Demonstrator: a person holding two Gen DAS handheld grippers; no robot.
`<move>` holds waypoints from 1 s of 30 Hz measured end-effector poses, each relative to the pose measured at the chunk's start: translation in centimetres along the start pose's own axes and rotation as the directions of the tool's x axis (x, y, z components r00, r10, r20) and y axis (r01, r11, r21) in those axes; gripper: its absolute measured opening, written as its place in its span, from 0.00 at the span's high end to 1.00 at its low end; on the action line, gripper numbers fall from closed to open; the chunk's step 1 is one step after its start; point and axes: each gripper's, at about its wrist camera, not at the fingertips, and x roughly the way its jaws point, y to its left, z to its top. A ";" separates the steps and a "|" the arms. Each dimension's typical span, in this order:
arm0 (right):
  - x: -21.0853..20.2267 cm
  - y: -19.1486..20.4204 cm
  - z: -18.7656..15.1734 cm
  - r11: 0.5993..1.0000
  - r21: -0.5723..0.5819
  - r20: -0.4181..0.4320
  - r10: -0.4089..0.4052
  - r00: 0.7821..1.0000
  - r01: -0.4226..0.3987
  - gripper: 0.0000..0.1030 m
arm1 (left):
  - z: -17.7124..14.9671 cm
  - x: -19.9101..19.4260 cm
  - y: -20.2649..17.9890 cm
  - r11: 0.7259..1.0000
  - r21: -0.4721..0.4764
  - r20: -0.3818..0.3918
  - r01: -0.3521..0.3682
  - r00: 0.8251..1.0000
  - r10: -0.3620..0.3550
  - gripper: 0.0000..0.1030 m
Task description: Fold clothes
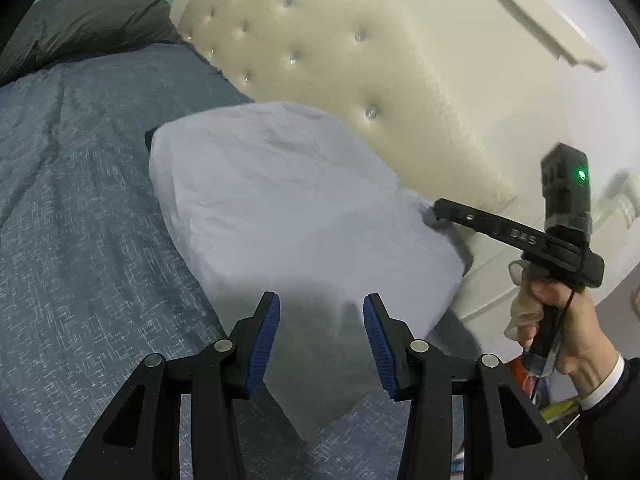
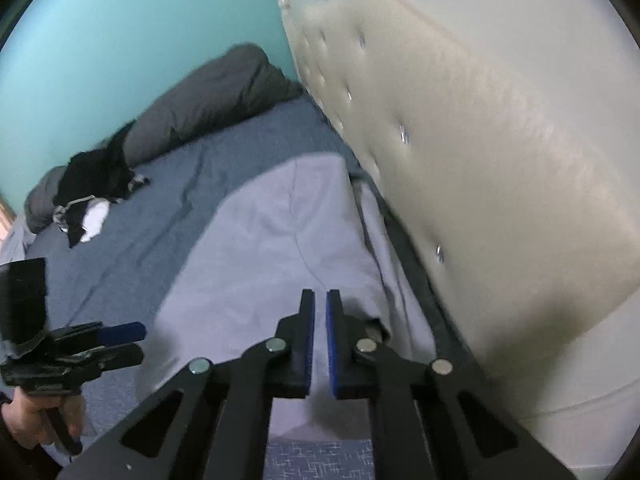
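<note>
The pale shirt [image 1: 288, 200] lies spread on the bed [image 1: 80, 200] beside the headboard [image 1: 360, 60], left gripper [image 1: 322, 312] open over its near hem, right gripper [image 2: 318, 312] closed and seemingly empty at its far edge, likely for smoothing.

Closed right gripper [image 2: 319, 300] over shirt [image 2: 264, 248].

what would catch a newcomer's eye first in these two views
The pale garment spread flat on the blue bedspread, right beside the cream tufted headboard, stands out first. Next come the two black tools: the left tool hovers open over the garment's near edge, while the right tool sits shut at its headboard-side edge. Far back, a dark clothing pile lies by grey pillows.
</note>
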 end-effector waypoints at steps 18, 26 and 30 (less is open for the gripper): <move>5.7 -3.8 -5.4 0.987 0.159 0.023 -0.022 0.999 0.018 1.00 | -3.2 3.7 -0.9 0.991 0.104 -0.042 -0.089 0.995 0.094 0.55; 0.6 -1.3 -4.2 0.990 0.143 0.149 -0.017 0.989 -0.004 1.00 | -1.5 2.1 -1.6 0.984 0.132 0.002 -0.121 0.993 0.122 0.56; 1.3 -0.2 -5.3 0.996 0.085 0.104 -0.050 0.993 0.042 1.00 | -2.0 2.9 -1.2 0.985 0.123 -0.026 -0.119 0.992 0.123 0.56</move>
